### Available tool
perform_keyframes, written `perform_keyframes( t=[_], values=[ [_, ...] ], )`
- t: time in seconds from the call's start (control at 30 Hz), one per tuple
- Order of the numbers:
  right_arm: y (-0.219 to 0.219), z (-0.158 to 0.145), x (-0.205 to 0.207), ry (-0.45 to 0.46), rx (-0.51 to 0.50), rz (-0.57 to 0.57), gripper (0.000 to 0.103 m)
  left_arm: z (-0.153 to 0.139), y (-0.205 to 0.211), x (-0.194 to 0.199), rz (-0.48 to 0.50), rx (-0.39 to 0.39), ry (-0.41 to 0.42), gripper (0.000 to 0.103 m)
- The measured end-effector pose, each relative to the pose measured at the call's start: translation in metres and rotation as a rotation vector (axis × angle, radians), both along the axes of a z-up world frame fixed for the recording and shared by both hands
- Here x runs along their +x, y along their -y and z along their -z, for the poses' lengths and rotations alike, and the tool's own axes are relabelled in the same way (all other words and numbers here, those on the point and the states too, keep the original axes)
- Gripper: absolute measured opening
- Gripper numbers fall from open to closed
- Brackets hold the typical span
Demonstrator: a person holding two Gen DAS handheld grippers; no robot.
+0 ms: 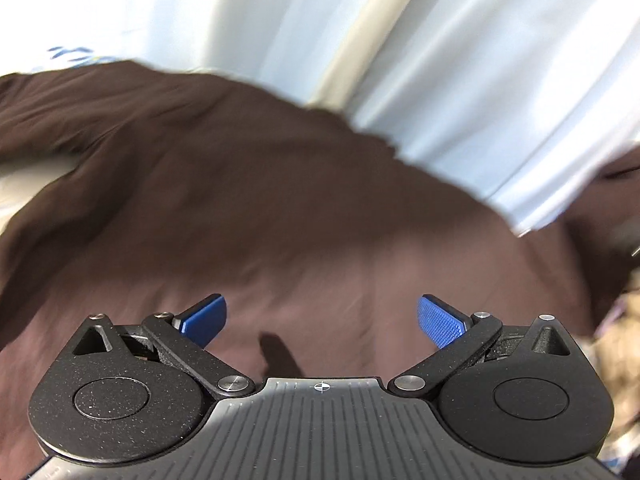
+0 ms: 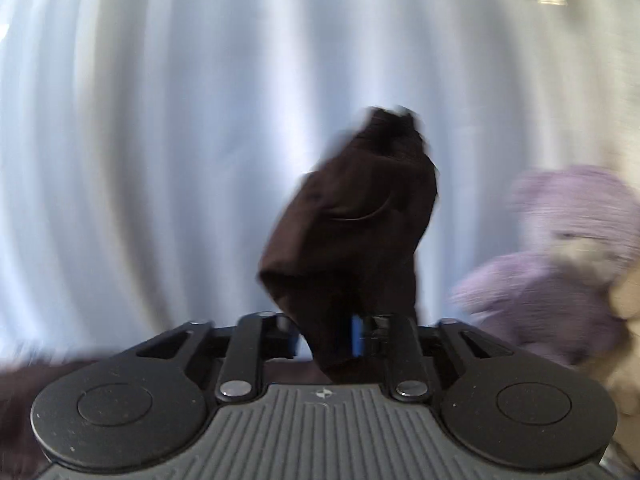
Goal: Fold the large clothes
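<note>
Left wrist view: the left gripper hovers over a dark brown garment with its blue pads spread wide and nothing between them. The garment lies spread across the surface, its far edge against pale blue curtains.

Right wrist view: the right gripper has its jaws drawn in on a bunched fold of the same brown garment, which stands up between the fingers. A blurred purple cloth sits at the right.

Brown cloth hides my right gripper's pads; the purple-and-cream heap blurs, cut off at the edge.
</note>
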State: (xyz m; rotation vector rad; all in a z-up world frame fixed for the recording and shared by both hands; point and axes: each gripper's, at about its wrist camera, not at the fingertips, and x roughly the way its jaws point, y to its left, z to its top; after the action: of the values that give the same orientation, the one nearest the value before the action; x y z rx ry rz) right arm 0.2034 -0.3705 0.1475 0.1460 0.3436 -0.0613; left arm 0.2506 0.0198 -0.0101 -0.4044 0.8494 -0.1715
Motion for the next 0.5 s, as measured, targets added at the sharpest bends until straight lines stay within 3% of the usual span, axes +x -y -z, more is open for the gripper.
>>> perform_keyframes(
  t=[0.03, 0.07, 0.13, 0.23, 0.37, 0.43, 0.5],
  values=[
    [-0.030, 0.011, 0.008, -0.055, -0.031, -0.099, 0.069, -0.002, 0.000, 0.006, 0.015, -0.039, 0.016, 0.103],
    [-0.054, 0.023, 0.011, -0.116, -0.051, -0.187, 0.075, -0.003, 0.000, 0.014, 0.036, -0.079, 0.028, 0.103],
    [-0.087, 0.049, 0.013, -0.234, -0.067, -0.321, 0.078, 0.001, 0.000, 0.032, 0.064, -0.140, 0.012, 0.103],
    [-0.092, 0.070, 0.000, -0.314, -0.012, -0.361, 0.081, 0.012, 0.006, 0.059, 0.100, -0.255, -0.033, 0.103],
    [-0.053, 0.077, -0.013, -0.318, 0.149, -0.251, 0.080, 0.031, 0.031, 0.082, 0.164, -0.371, -0.079, 0.102],
    [-0.032, 0.084, -0.013, -0.319, 0.224, -0.192, 0.062, 0.041, 0.051, 0.086, 0.203, -0.406, -0.129, 0.089],
    [-0.016, 0.093, -0.017, -0.326, 0.318, -0.139, 0.048, 0.053, 0.066, 0.087, 0.245, -0.428, -0.182, 0.086]
  ],
)
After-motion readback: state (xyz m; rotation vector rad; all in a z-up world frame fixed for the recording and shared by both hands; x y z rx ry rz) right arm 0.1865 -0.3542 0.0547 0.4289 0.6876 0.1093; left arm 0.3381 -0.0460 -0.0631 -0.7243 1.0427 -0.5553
